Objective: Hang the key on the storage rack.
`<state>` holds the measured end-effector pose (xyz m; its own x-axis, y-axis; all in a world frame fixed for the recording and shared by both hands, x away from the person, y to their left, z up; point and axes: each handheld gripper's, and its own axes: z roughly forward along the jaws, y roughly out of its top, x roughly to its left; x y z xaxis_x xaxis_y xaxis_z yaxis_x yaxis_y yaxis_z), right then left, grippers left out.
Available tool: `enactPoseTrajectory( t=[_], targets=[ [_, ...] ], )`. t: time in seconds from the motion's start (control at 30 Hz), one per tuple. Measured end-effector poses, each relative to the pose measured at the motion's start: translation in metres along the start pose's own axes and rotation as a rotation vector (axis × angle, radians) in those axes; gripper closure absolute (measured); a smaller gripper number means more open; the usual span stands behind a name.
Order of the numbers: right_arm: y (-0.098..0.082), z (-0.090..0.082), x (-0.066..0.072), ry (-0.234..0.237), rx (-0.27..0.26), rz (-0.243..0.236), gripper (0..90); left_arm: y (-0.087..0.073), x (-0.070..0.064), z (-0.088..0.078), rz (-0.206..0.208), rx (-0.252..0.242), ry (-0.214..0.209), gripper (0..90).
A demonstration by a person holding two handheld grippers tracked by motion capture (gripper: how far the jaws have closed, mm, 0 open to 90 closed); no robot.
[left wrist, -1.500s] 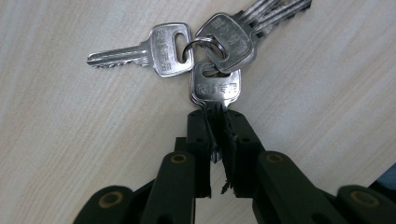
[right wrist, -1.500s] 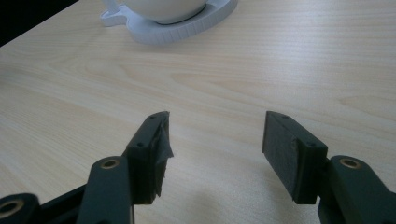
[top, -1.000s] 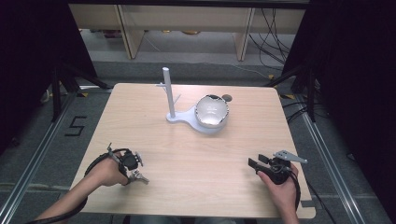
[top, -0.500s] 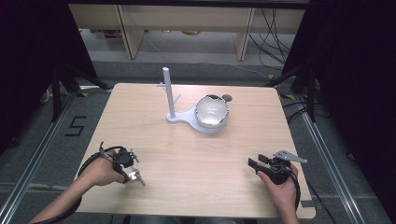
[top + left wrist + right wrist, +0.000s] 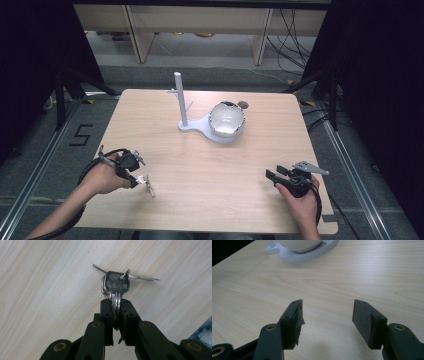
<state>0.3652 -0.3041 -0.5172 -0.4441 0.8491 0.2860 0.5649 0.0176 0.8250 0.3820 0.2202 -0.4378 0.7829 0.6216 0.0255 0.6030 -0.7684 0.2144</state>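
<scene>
A bunch of silver keys (image 5: 116, 287) on a ring hangs from my left gripper (image 5: 116, 305), whose jaws are shut on the key blades just above the wooden table (image 5: 210, 170). From above, the keys (image 5: 146, 183) dangle at the front left, under the left gripper (image 5: 135, 172). My right gripper (image 5: 327, 315) stands open with nothing between its pads. It rests low over the table at the front right (image 5: 274, 176). A white stand (image 5: 180, 98) with an upright post and short pegs rises at the back centre.
A white bowl (image 5: 226, 119) lies on the stand's round base (image 5: 210, 134), beside the post; its underside and the base rim (image 5: 312, 255) lie ahead of the right gripper. Dark floor, cables and shelving surround the table.
My left hand has risen and drifted a little to the left, lifting the keys with it. The right hand has stayed put.
</scene>
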Motion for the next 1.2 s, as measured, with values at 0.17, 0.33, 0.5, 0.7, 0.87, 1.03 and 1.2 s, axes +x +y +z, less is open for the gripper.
enactPoseTrajectory(
  t=[0.17,0.33,0.5,0.7,0.87,1.03,1.2],
  targets=[
    [0.0,0.0,0.0,0.001,-0.002,-0.001,42.4,0.003,0.004,-0.011,-0.007,-0.033,0.013,81.5],
    [0.0,0.0,0.0,0.001,-0.003,0.0,42.4,0.006,0.01,-0.022,-0.037,-0.091,0.033,81.5],
    [0.0,0.0,-0.001,0.001,-0.003,-0.005,42.5,0.01,0.014,-0.029,-0.067,-0.147,0.042,81.5],
    [0.0,0.0,0.0,-0.001,-0.001,-0.001,42.4,0.013,0.02,-0.034,-0.098,-0.197,0.051,81.4],
    [0.0,-0.001,0.0,-0.012,-0.003,-0.015,42.3,0.017,0.024,-0.038,-0.127,-0.256,0.074,81.5],
    [-0.001,-0.002,0.004,0.004,0.007,0.044,42.3,0.022,0.026,-0.039,-0.142,-0.287,0.084,81.5],
    [-0.001,-0.002,0.001,-0.004,-0.011,0.013,42.2,0.029,0.029,-0.043,-0.152,-0.33,0.086,81.5]
  ],
)
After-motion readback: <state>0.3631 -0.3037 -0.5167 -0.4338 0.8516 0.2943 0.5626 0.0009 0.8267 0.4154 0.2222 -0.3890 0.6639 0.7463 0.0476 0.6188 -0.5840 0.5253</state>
